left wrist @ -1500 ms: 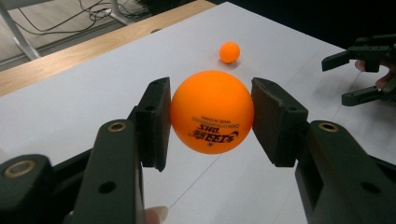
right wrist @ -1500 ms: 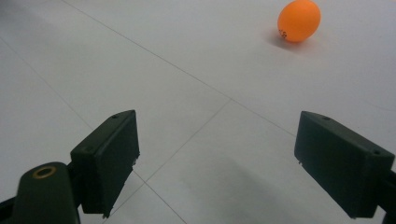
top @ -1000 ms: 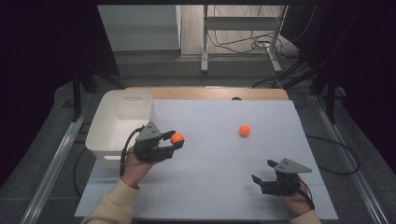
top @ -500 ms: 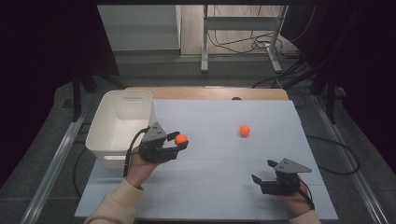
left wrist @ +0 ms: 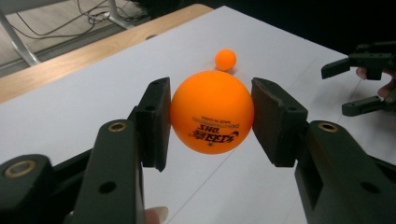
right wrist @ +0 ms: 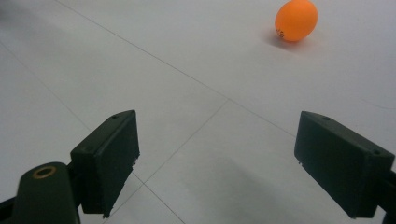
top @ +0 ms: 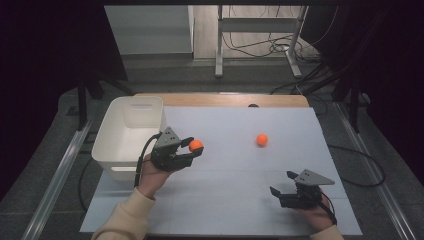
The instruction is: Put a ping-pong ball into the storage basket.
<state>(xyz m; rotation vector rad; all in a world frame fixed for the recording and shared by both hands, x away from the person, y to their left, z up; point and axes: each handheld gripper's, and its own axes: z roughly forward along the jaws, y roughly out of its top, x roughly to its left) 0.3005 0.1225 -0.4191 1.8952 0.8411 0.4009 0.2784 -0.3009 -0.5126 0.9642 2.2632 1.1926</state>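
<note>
1. An orange table tennis ball (left wrist: pixel 212 111) is gripped between the two black jaws of the left gripper (top: pixel 192 149), with a pad pressed to each side of it; black lettering is seen on its lower face, upside down in the left gripper view.
2. In the high view, the held ball is seen above the white table surface (top: pixel 235 200), just to the right of the white plastic bin (top: pixel 107 145) that stands at the table's left edge.
3. The left gripper is held in the person's left hand (top: pixel 152 176), and a cream sleeve (top: pixel 122 220) is seen on that forearm; a black cable (top: pixel 141 160) loops from the gripper's back.
4. A second orange ball (top: pixel 262 139) is seen lying on the table surface, well apart from the held one and toward the far right; it is also caught beyond the jaws in the left gripper view and at the upper right of the right gripper view.
5. The right gripper (top: pixel 285 186) is held low at the near right of the table, its jaws spread wide with nothing between them, as is seen in the right gripper view, where only the white surface lies between the pads.
6. A strip of bare wood (top: pixel 225 100) is seen along the table's far edge.
</note>
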